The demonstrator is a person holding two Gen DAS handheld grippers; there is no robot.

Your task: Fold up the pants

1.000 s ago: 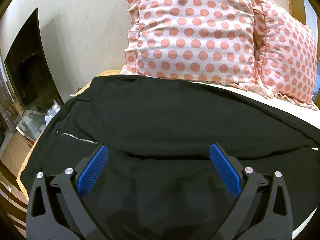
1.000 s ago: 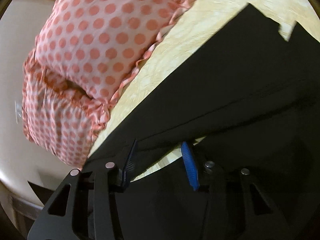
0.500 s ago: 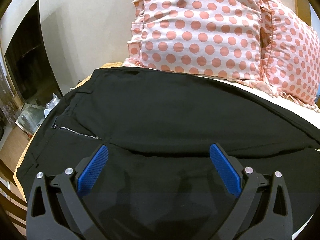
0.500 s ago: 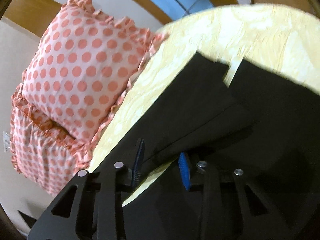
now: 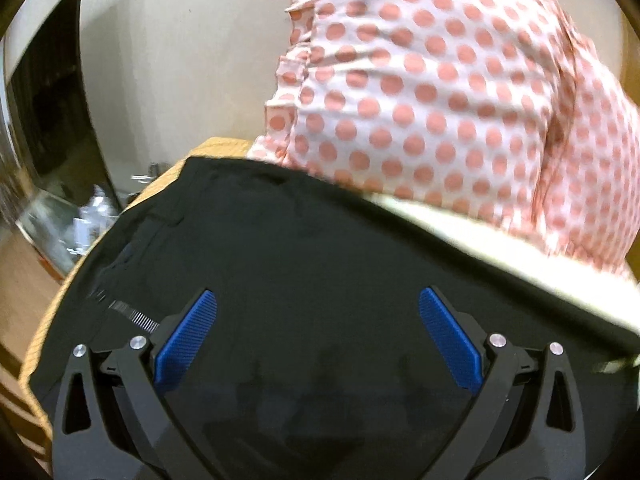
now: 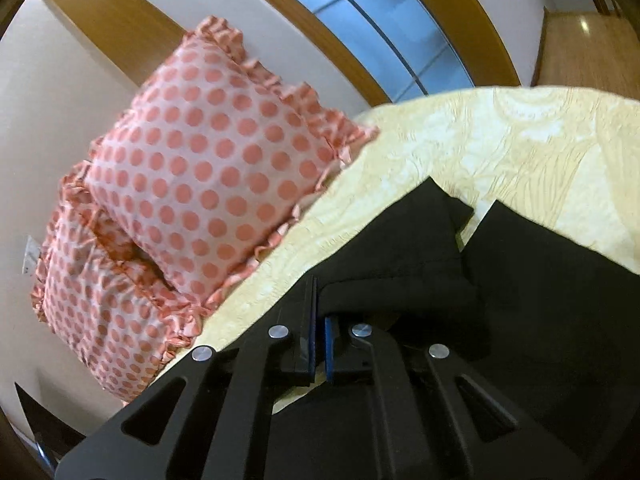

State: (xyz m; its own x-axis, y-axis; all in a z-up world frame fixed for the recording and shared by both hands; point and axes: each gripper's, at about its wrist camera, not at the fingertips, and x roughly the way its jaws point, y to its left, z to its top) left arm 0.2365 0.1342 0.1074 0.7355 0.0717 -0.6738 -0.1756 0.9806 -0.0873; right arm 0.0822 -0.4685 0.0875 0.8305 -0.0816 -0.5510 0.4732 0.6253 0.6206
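Black pants [image 5: 312,256] lie spread on a yellow patterned bedspread [image 6: 500,140]. In the left wrist view the waist end shows, with a silver zipper [image 5: 132,314] at the left. My left gripper [image 5: 318,320] is open, its blue pads wide apart just above the fabric. In the right wrist view the leg ends of the pants [image 6: 420,248] show, one leg lifted and bunched. My right gripper [image 6: 320,320] is shut on the edge of that pant leg.
Two pink polka-dot ruffled pillows [image 5: 440,92] [image 6: 208,168] stand against the wall at the head of the bed. A dark TV screen [image 5: 44,92] and a cluttered low table [image 5: 60,224] are beyond the bed's left edge. A curved wooden headboard [image 6: 280,12] rises behind.
My right gripper closed from open onto the pant leg edge and lifted it, pulling the leg ends closer. My left gripper, still open, moved forward and left over the waist area.
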